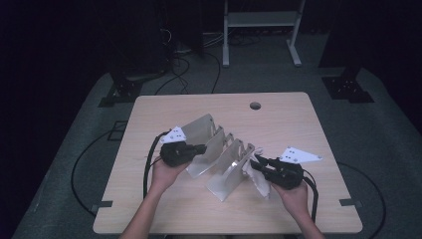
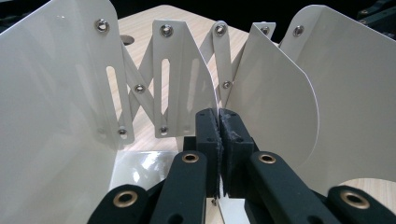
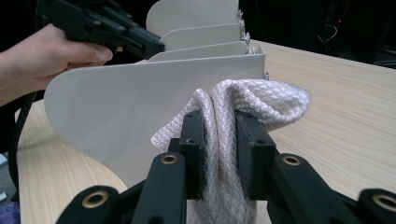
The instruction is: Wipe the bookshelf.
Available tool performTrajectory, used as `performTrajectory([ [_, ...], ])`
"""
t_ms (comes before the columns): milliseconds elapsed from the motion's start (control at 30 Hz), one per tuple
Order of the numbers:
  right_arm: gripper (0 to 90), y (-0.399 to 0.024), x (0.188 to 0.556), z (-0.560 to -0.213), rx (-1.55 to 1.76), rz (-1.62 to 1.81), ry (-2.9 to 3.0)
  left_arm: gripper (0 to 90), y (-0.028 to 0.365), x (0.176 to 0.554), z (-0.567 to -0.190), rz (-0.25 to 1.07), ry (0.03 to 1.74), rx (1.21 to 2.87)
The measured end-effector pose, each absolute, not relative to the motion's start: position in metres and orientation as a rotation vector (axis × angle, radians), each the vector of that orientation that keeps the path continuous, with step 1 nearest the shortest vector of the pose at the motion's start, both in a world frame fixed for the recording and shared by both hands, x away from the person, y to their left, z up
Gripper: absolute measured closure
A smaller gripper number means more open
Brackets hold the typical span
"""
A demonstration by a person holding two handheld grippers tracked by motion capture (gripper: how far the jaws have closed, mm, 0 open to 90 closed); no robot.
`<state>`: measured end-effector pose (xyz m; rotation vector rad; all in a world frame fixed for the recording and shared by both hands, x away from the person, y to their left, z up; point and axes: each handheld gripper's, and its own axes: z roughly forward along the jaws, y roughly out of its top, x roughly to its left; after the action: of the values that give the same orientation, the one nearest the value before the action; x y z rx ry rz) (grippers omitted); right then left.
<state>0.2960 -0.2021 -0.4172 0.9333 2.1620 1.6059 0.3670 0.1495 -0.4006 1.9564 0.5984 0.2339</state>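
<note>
The high view shows the whole wooden surface (image 1: 278, 119) with the expanding white rack (image 1: 219, 154) standing between both jaws. The left gripper (image 2: 219, 116) view shows riveted scissor links (image 2: 140, 88) behind its jaws, which are pressed together on a thin plate edge. The right gripper (image 3: 219, 121) view shows a white woven cloth (image 3: 252, 100) clamped between its jaws, touching the rack's nearest plate. No writing is readable.

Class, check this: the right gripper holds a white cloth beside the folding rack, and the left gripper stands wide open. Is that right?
Not quite. The left gripper is shut, its jaws pressed together on one of the plates of the rack, as the left gripper view shows. The right gripper does hold the cloth.
</note>
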Motion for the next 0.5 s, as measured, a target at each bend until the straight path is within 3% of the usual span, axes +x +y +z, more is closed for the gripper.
performTrajectory([
  [200, 73.4, -0.201, 0.297, -0.43, 0.953, 1.575, 2.199, 87.4, 0.149, 0.366, -0.401, 0.232, 0.598, 1.958],
  [500, 73.3, -0.203, 0.294, -0.409, 0.902, 1.623, 2.13, 87.3, 0.15, 0.367, -0.401, 0.231, 0.594, 1.954],
])
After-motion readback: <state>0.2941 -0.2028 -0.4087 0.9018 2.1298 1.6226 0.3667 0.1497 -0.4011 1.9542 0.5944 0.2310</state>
